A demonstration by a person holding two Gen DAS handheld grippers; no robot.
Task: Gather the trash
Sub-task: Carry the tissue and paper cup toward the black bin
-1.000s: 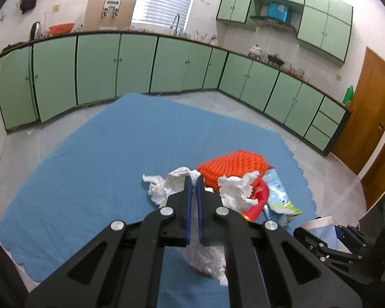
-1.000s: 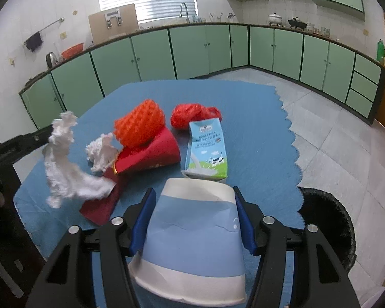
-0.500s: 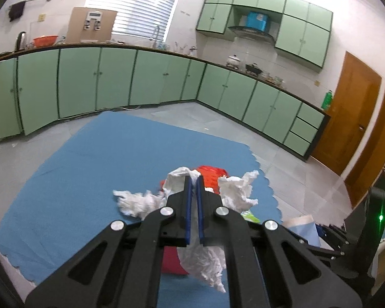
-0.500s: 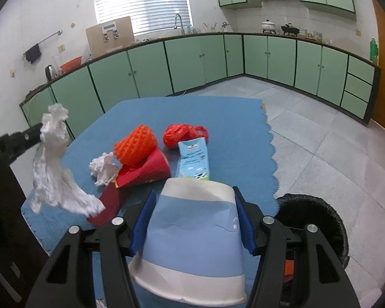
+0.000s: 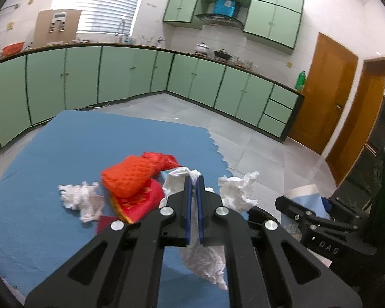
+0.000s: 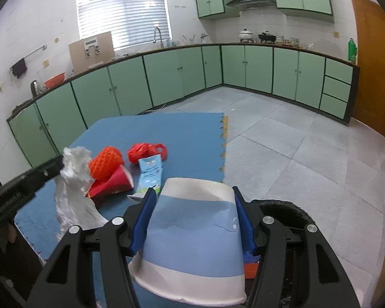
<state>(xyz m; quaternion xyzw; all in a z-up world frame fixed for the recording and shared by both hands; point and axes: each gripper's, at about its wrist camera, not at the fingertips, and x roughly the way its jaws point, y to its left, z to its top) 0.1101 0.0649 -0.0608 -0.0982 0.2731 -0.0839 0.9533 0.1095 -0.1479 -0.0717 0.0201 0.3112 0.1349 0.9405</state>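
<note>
My left gripper (image 5: 193, 179) is shut on a crumpled white tissue (image 5: 205, 261) and holds it in the air above the blue mat (image 5: 77, 138); it also shows in the right wrist view (image 6: 71, 187). My right gripper (image 6: 195, 192) is shut on a blue and white paper cup (image 6: 192, 241), held upside down beside a black trash bin (image 6: 290, 210). On the mat lie another white tissue (image 5: 80, 200), an orange net (image 5: 128, 177), a red cone (image 6: 113, 183), a red mesh bag (image 6: 146, 151) and a milk carton (image 6: 150, 173).
Green kitchen cabinets (image 6: 179, 77) run along the walls. Grey tiled floor (image 6: 295, 141) lies right of the mat. Wooden doors (image 5: 326, 89) stand at the right. The trash bin sits on the floor at the mat's near right corner.
Both grippers have risen and swung right with their loads. The held tissue has moved away from the pile, and the trash bin has come further into the right wrist view.
</note>
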